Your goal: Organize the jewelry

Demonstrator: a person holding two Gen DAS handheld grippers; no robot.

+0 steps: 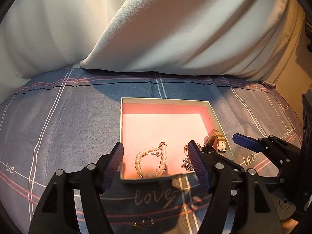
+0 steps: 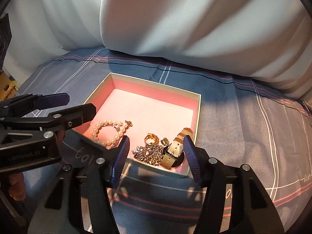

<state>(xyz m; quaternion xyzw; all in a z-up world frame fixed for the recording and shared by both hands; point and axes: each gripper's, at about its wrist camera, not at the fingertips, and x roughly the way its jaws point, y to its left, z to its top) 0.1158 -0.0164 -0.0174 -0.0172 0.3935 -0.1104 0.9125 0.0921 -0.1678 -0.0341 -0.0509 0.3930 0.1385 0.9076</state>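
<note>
A shallow box with a pink lining lies on the bed; it also shows in the right wrist view. In it lie a pearl bracelet, a sparkly chain heap, a gold ring and a cream-strap watch. My left gripper is open and empty, hovering over the box's near edge above the bracelet. My right gripper is open and empty above the chain and watch. Small earrings lie on the sheet in front of the box.
The box sits on a blue plaid sheet printed with "love". White pillows stand behind it. The right gripper shows at the right in the left wrist view; the left gripper shows at the left in the right wrist view.
</note>
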